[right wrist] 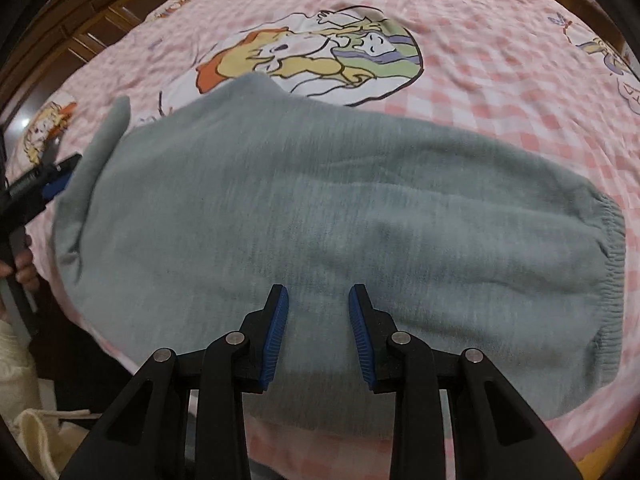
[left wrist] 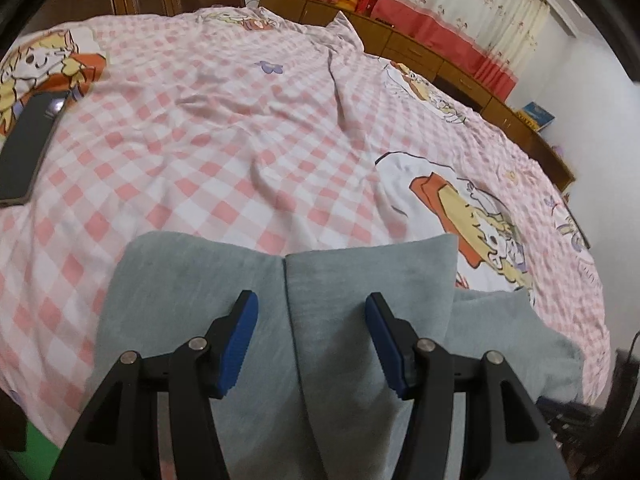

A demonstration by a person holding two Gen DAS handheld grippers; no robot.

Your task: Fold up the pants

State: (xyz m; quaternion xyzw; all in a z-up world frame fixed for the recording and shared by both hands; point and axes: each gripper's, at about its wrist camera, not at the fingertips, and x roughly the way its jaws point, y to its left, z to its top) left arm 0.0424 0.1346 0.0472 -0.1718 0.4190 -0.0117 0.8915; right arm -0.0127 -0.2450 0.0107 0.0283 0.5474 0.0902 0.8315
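1. the soft grey-green fleece pants (right wrist: 328, 208) lie folded lengthwise on the pink-and-white checked bedsheet with cartoon prints (right wrist: 500, 80), near the bed's front edge, gathered elastic waistband (right wrist: 612, 260) to the right in my right wrist view.
2. my right gripper (right wrist: 318, 334), black with blue ribbed pads, hangs over the near part of the pants; its jaws stand partly apart with nothing pinched between them.
3. my left gripper (left wrist: 311, 346) sits over the leg ends (left wrist: 288, 280), where two cuffs lie side by side; its jaws are spread wider, pads clear of the cloth, gripping nothing.
4. from the right wrist view, the left gripper shows at the left edge, just beside the pants' leg end, with a hand (right wrist: 22, 268) on its handle.
5. a dark flat phone (left wrist: 28, 148) rests on the sheet, well apart from the pants.
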